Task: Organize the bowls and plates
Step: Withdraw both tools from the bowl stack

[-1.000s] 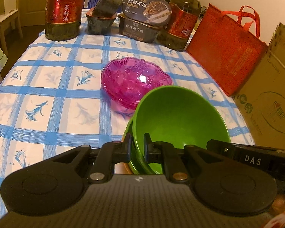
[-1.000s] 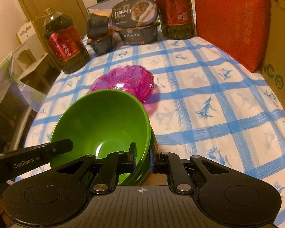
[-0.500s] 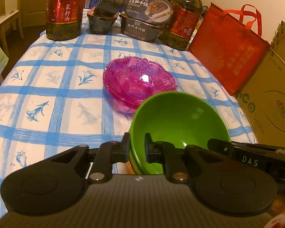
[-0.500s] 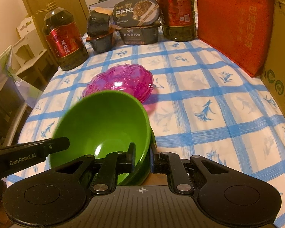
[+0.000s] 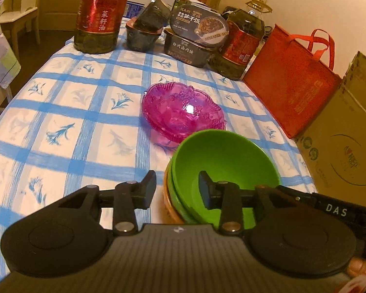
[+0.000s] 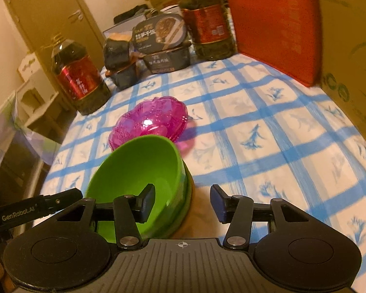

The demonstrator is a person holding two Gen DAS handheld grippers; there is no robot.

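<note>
1. At 9 o'clock in the left wrist view, we are seeing the blue-checked tablecloth (image 5: 68, 127) spreading bare toward the table's edge.
2. At 11 o'clock an oil bottle (image 5: 98, 14) with a red label is standing at the far end, and beside it at 12 o'clock dark food containers (image 5: 195, 36) are sitting stacked, with a second oil bottle (image 5: 241, 46) just to their right.
3. Near the centre a pink glass bowl (image 5: 183, 112) is resting upright on the cloth, apart from the gripper.
4. We are holding the left gripper (image 5: 177, 190) with its jaws opening; the near rim of the green bowl (image 5: 227, 168) is standing between the fingers, and neither pad is pressing on it.
5. That green bowl is sitting nested in another green bowl, with an orange bowl (image 5: 169, 200) underneath, at 5 o'clock from the pink bowl.
6. At 2 o'clock a red bag (image 5: 290, 85) is leaning against a cardboard box (image 5: 341, 141) at 3 o'clock.
7. In the right wrist view, the right gripper (image 6: 182, 202) is opening too; the stack's right edge is lying between its fingers, 1 finger is over the bowl's inside, the other is clear of it on the right, and neither pad is gripping.
</note>
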